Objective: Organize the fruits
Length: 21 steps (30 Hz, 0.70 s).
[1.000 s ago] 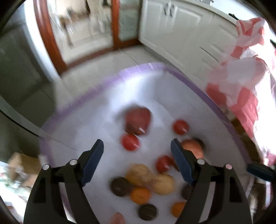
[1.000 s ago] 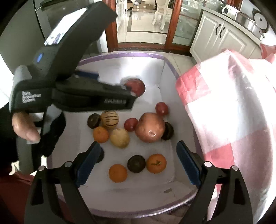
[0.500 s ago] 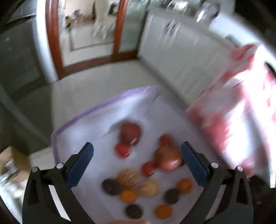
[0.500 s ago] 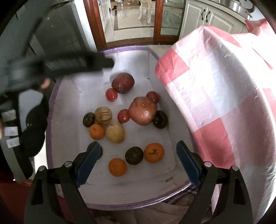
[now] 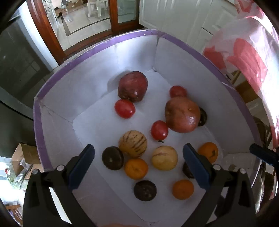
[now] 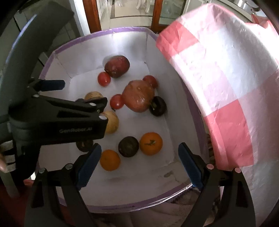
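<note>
The left gripper (image 5: 138, 161) hangs wide open over the white, purple-rimmed box (image 5: 97, 47). Below it lie a striped pepino melon (image 5: 132, 143), an orange (image 5: 136, 168) and a passion fruit (image 5: 112, 158).

right view: left gripper (image 6: 82, 92) hides most of striped melon (image 6: 93, 95) | dark fruit (image 6: 84, 145) half covered | left view: dark fruit (image 5: 187, 170) behind gripper finger

Looks like a home kitchen: white cabinets (image 5: 174, 21), tiled floor (image 5: 83, 19), wood-framed glass doors (image 5: 122, 14), checkered tablecloth (image 6: 218, 87).
</note>
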Available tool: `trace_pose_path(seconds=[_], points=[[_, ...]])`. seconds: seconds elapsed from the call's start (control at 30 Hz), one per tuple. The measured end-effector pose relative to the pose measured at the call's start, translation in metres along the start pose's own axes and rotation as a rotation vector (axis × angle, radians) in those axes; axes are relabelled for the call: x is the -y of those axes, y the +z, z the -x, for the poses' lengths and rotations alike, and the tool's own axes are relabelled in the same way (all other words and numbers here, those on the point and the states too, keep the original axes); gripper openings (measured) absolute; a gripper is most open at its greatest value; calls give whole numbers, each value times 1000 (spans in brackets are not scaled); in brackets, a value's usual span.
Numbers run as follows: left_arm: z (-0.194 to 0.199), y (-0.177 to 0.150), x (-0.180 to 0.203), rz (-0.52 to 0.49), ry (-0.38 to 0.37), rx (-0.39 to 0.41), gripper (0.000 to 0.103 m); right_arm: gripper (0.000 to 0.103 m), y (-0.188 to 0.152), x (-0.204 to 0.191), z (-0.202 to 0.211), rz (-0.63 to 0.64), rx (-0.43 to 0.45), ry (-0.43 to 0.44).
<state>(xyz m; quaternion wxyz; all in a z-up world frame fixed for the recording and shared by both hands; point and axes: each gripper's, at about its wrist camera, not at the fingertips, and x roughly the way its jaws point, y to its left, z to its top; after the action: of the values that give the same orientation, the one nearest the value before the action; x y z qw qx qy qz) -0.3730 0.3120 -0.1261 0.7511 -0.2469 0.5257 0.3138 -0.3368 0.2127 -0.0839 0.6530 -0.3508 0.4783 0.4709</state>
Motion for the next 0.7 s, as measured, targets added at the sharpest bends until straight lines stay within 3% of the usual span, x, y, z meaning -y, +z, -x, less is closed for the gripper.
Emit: trace_pose_path(seconds=[0.7], points=[[-11, 4, -9, 18, -17, -29, 101, 87, -3, 3, -8, -17, -28, 4]])
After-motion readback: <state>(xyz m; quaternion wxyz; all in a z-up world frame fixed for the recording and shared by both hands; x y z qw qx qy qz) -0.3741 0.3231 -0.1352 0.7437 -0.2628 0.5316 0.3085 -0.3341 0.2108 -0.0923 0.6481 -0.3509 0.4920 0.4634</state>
